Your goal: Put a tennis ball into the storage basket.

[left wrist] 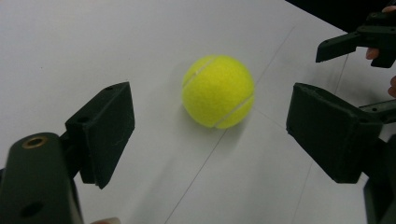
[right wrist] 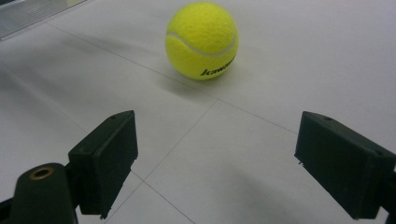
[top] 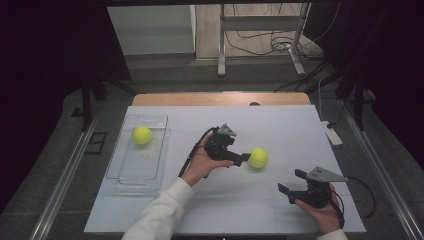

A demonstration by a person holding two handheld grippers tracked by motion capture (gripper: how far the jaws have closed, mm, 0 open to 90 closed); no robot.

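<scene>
So we've got a tennis ball (top: 258, 157) sitting on the white bench (top: 280, 125), right of centre, and our left gripper (top: 246, 159) is right up beside it. From the left gripper view the fingers (left wrist: 105, 130) are spread wide, with the ball (left wrist: 218, 91) just ahead of them, not yet between the pads and nothing pinched. Our right gripper (top: 291, 183) hangs nearer the front edge, well apart from the ball, fingers (right wrist: 107, 158) released and holding nothing.

Handling-wise we'd guess it's easy: light, fuzzy felt that grips well, and a bit springy so it'll give under the pads without any risk of damage. The catch is it's round and free to roll, so a nudge from one finger before the other lands could send it off. We'd straddle it at its widest part, across the middle, and close evenly on both sides.

There's a second ball (top: 142, 135) already in the clear tray (top: 125, 175) on the left, which looks like the destination.
</scene>
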